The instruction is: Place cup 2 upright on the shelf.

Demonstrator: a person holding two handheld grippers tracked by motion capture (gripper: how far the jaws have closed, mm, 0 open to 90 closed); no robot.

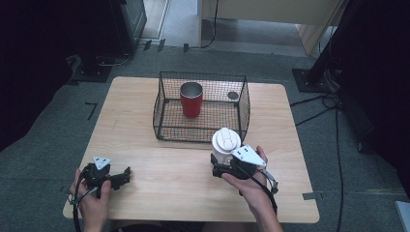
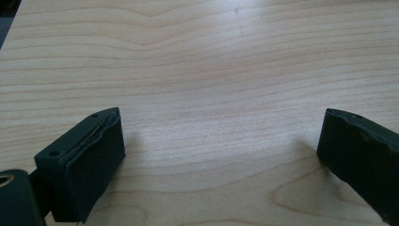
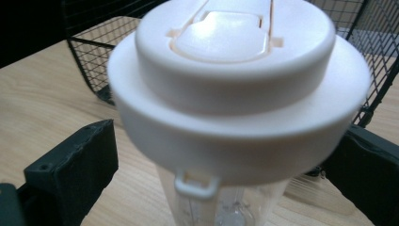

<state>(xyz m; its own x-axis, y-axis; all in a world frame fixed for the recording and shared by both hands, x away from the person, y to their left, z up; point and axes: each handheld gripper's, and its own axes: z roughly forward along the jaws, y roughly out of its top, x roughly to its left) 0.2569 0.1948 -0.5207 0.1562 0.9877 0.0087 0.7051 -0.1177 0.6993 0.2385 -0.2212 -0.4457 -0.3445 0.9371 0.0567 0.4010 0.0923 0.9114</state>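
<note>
- My right gripper [image 1: 223, 162] brackets the white-lidded clear bottle [image 1: 226, 143] just under its lid; the jaws look not quite closed on it, so it stands by itself.
- The bottle stands just near of the wire basket [image 1: 166, 128], probably bound beside the red cup [image 1: 191, 99].
- My left gripper [image 1: 123, 177] idles wide open, empty, at the table's [image 1: 159, 169] near left.
</note>
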